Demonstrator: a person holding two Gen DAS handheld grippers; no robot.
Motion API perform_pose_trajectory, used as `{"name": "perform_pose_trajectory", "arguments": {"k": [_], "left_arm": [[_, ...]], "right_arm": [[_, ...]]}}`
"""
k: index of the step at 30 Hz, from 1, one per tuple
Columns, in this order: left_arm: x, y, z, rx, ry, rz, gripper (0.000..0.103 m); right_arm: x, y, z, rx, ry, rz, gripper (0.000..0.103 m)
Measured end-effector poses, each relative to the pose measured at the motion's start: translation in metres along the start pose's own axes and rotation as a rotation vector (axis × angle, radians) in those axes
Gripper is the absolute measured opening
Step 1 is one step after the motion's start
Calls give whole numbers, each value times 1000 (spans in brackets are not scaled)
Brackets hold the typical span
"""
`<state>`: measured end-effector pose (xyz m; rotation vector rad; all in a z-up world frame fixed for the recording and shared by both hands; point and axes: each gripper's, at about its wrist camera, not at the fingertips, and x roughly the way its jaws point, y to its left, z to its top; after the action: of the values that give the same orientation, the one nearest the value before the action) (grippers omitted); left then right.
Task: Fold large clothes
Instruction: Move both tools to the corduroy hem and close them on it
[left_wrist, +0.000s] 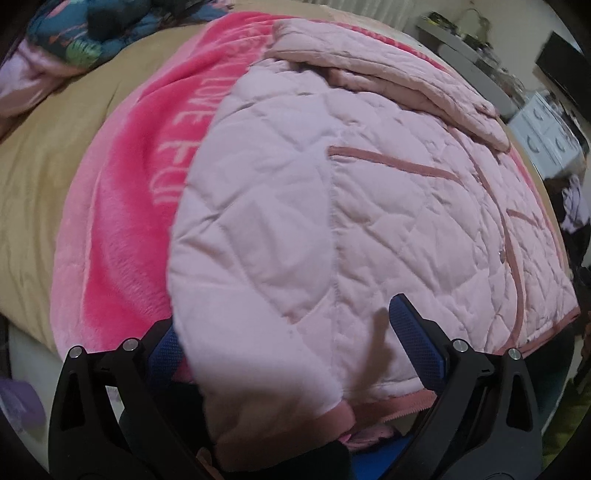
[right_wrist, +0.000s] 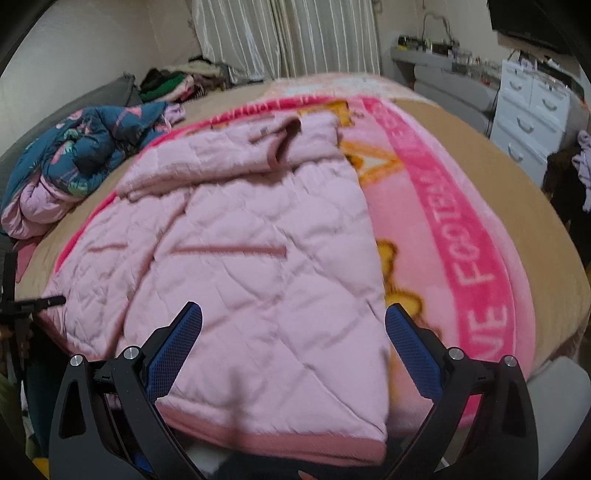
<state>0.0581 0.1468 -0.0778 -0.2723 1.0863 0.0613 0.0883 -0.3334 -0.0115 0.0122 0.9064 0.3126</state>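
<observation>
Both grippers spread wide, holding nothing: left gripper (left_wrist: 291, 347) and right gripper (right_wrist: 293, 345) each straddle the pink quilted jacket's (right_wrist: 251, 236) near hem on the pink blanket (right_wrist: 476, 258); next, pinch hem corners and fold away.

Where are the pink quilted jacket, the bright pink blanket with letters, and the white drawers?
Pink quilted jacket (right_wrist: 258, 258): right wrist view, on its quilted front panel.
Bright pink blanket (right_wrist: 476, 266): right wrist view, on the lettered border band.
White drawers (right_wrist: 524, 110): right wrist view, on a drawer front.
</observation>
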Motion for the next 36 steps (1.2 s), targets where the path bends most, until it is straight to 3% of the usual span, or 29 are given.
{"name": "perform_pose_trajectory", "arguments": {"k": [5, 16, 17, 18, 20, 23, 25, 26, 32, 33, 34, 36], "left_arm": [[3, -12, 0, 52, -14, 19, 94], [-6, -2, -2, 16, -48, -32, 86], [-7, 0, -3, 12, -49, -41, 86], [-9, 0, -5, 9, -49, -47, 86], [-10, 3, -7, 2, -45, -61, 86], [-12, 8, -8, 0, -31, -75, 86], [-13, 11, -10, 1, -25, -77, 86], [-14, 13, -10, 1, -23, -76, 86], [-11, 15, -12, 12, 0, -77, 83], [-10, 13, -13, 22, 3, -68, 72], [-8, 10, -14, 43, 7, -43, 56], [-7, 7, -15, 73, 5, 0, 40]], "right_arm": [[12, -14, -15, 12, 107, 27, 99], [42, -28, -27, 96, 318, 164, 99], [42, -28, -28, 102, 332, 184, 97], [44, -28, -30, 108, 348, 207, 86], [45, -30, -32, 128, 361, 249, 73], [39, -28, -34, 121, 331, 262, 61], [33, -25, -32, 112, 298, 290, 44], [28, -23, -31, 100, 269, 326, 25], [-10, -10, -12, 38, 54, 380, 18], [-17, -9, -6, 40, 10, 395, 18], [-21, -8, 1, 44, -20, 406, 18], [-32, -7, 14, 52, -95, 423, 17]]}}
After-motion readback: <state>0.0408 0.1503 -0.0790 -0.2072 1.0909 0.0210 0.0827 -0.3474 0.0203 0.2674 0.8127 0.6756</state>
